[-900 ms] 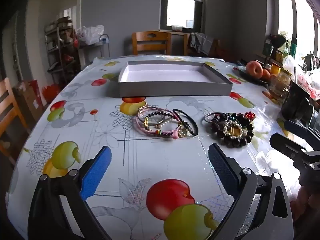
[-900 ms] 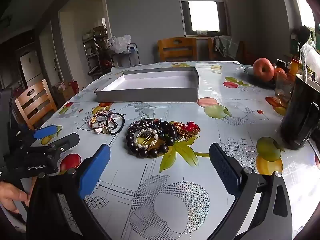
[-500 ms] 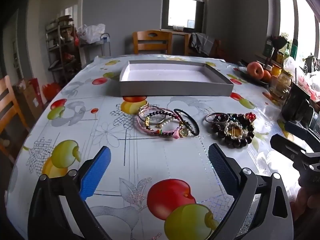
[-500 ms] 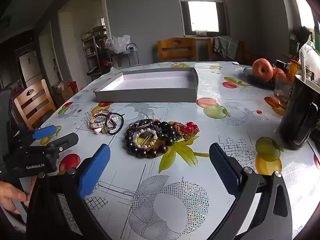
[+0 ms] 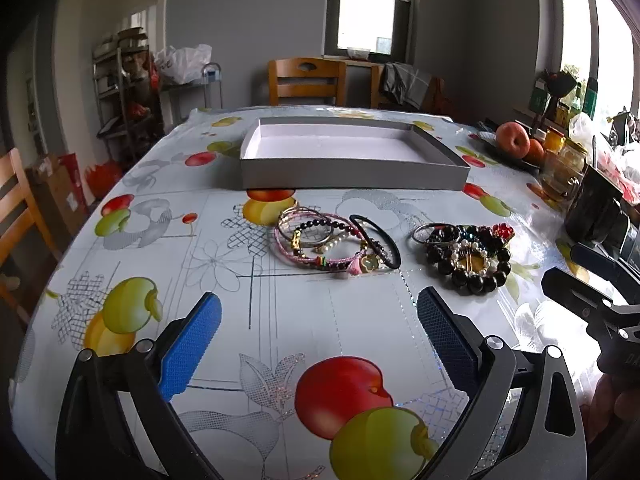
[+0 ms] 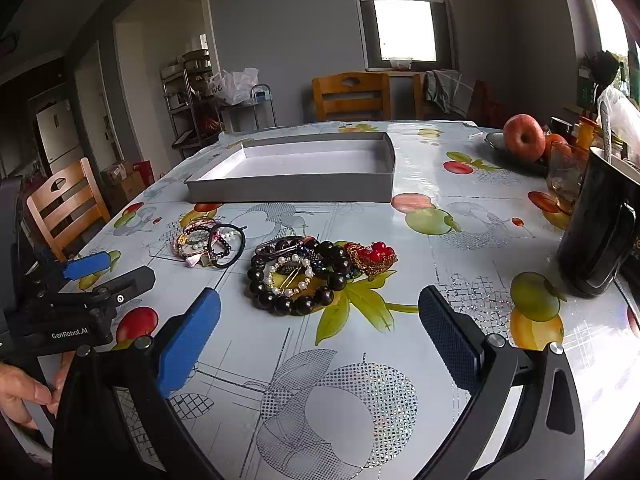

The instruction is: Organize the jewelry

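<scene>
Both the left gripper (image 5: 318, 322) and right gripper (image 6: 320, 316) stand wide apart and empty, the tray (image 5: 352, 174) at upper centre holds nothing, and both jewelry piles (image 5: 338, 242) (image 6: 316, 270) wait mid-frame, so sorting seems unstarted.

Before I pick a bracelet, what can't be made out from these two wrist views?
- Bracelet pile, left wrist view: strands overlap; count unclear.
- Dark bead bracelet, right wrist view: covers pieces beneath it.
- Black mug, right wrist view: cut by the frame edge.
- Gray box, both views: near wall hides the front of its floor.
</scene>
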Tool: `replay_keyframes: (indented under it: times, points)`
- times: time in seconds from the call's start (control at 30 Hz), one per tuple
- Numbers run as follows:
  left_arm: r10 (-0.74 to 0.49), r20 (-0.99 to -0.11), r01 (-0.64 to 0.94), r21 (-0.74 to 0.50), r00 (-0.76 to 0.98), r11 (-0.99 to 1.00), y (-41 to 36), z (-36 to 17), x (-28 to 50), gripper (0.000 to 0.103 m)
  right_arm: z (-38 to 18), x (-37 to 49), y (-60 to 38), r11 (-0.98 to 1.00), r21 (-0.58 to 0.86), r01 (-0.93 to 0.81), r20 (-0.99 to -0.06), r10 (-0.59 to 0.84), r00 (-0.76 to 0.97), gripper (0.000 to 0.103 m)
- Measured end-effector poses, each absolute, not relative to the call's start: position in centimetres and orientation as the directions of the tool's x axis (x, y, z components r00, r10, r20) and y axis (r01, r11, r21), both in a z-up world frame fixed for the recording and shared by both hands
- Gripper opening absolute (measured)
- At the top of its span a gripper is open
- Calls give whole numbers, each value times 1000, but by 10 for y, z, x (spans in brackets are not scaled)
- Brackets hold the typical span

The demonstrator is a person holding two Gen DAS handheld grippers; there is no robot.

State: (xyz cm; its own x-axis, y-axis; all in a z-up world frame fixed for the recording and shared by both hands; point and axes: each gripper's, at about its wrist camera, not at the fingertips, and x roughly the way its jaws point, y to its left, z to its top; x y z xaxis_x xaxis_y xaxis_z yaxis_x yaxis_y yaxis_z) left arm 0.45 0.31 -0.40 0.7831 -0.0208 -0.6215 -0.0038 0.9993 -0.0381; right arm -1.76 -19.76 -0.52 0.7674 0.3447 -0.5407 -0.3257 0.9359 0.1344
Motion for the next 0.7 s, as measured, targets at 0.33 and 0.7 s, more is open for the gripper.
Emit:
replay_keyframes:
  times: [0.33, 0.7]
  points:
    - [-29, -615, 1, -45, 788, 999, 3, -2, 2, 98, -4, -19, -199, 938, 136, -318, -546, 339, 766, 98]
    - [-42, -617, 6, -59, 786, 998, 4, -2, 1, 98, -3, -19, -199, 936, 142, -321, -552, 344, 760, 98]
